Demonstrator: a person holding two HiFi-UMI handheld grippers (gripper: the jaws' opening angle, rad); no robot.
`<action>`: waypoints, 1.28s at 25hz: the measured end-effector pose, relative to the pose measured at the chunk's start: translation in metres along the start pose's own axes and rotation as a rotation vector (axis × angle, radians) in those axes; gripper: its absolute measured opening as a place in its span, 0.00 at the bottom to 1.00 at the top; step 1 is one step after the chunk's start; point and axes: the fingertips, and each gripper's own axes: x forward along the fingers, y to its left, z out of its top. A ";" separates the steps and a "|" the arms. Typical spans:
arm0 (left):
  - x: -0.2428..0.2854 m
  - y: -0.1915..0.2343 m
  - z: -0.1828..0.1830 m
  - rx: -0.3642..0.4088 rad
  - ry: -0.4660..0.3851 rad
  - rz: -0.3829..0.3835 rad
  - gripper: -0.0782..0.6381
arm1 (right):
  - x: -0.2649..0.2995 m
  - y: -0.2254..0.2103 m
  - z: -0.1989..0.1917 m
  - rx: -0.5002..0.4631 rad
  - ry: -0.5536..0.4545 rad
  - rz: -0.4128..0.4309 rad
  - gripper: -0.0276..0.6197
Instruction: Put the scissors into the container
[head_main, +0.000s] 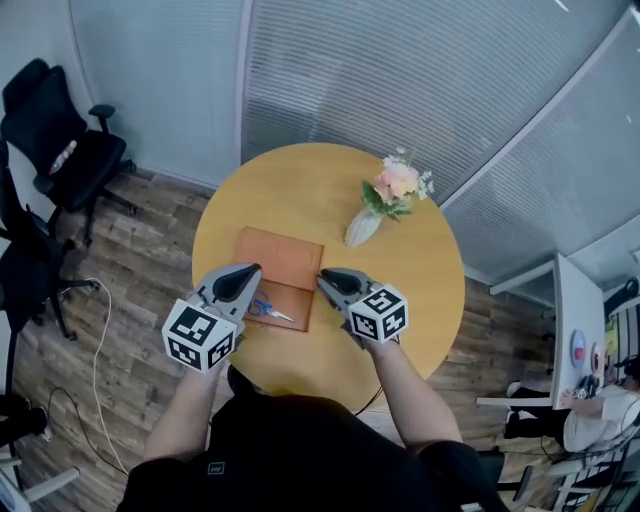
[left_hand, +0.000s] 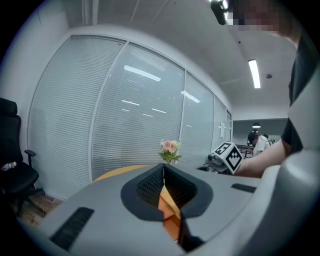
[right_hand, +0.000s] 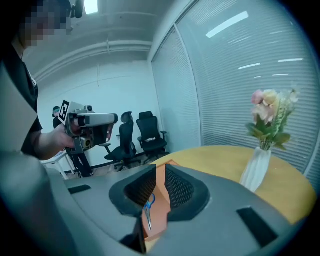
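— While your left gripper (head_main: 256, 269) is pressed together and your right gripper (head_main: 323, 274) barely parted, where lie the scissors (head_main: 268, 309)?
— Just right of your left tips: blue loops, slim metal blades, on the flat orange container (head_main: 285, 258).

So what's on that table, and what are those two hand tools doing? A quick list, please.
table: round, yellow
orange tray: flat, mid-table
scissors: blue handles, lying on the tray's near left corner
vase: white, holds flowers, right of the tray
left gripper: over the tray's left edge, jaws together, empty
right gripper: over the tray's right edge, jaws slightly apart, empty
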 end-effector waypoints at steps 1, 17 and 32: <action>0.005 -0.006 0.007 0.006 -0.006 0.003 0.13 | -0.010 -0.004 0.007 0.000 -0.024 -0.006 0.15; 0.042 -0.068 0.124 0.221 -0.124 -0.047 0.13 | -0.232 -0.063 0.090 0.179 -0.588 -0.264 0.10; 0.044 -0.052 0.119 0.221 -0.120 -0.019 0.13 | -0.262 -0.030 0.114 -0.055 -0.636 -0.412 0.10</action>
